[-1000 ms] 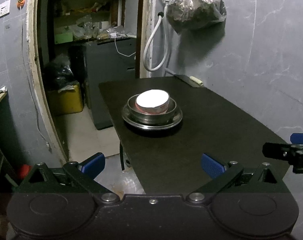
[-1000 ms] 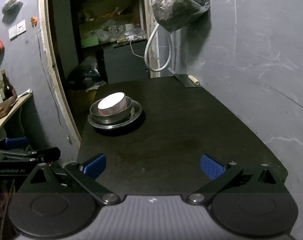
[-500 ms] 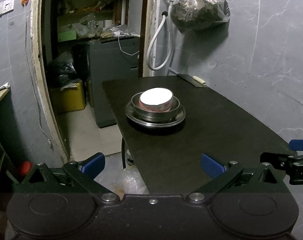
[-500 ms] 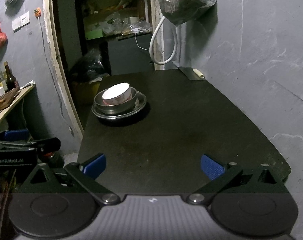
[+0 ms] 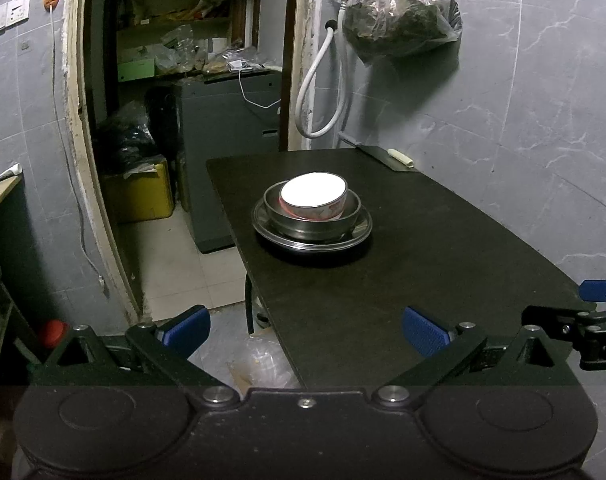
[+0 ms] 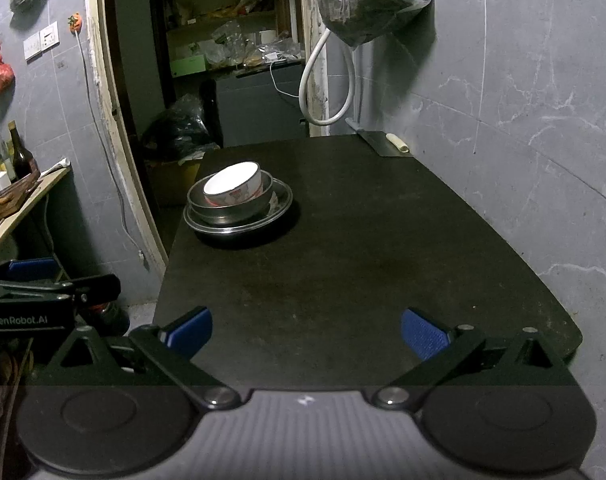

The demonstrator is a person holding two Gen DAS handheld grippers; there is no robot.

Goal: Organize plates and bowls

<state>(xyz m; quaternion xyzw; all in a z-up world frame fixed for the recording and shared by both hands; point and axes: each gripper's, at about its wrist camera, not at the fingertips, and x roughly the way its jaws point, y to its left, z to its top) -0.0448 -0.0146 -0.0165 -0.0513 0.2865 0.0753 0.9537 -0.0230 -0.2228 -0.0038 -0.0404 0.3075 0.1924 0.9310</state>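
A white bowl [image 5: 314, 197] with a red pattern sits inside a steel bowl [image 5: 315, 225], which rests on a steel plate [image 5: 361, 232], all stacked on the black table [image 5: 443, 248]. The same stack shows in the right wrist view: white bowl [image 6: 233, 184], steel bowl [image 6: 231, 210], steel plate [image 6: 281, 204], near the table's [image 6: 383, 240] far left edge. My left gripper [image 5: 305, 326] hangs open at the table's near left corner, empty. My right gripper [image 6: 306, 330] stands open over the near table edge, empty. Both are well short of the stack.
A cleaver [image 5: 377, 155] with a pale handle lies at the table's far right corner. A white hose [image 5: 319, 92] and a bagged bundle [image 5: 399, 20] hang on the grey wall. Left of the table is an open doorway with a yellow bin [image 5: 139, 196] and a dark cabinet [image 5: 231, 128].
Both grippers have drawn back and shifted a little, so the stack looks slightly farther and more of the table shows. The stack has not moved; both grippers stay open.
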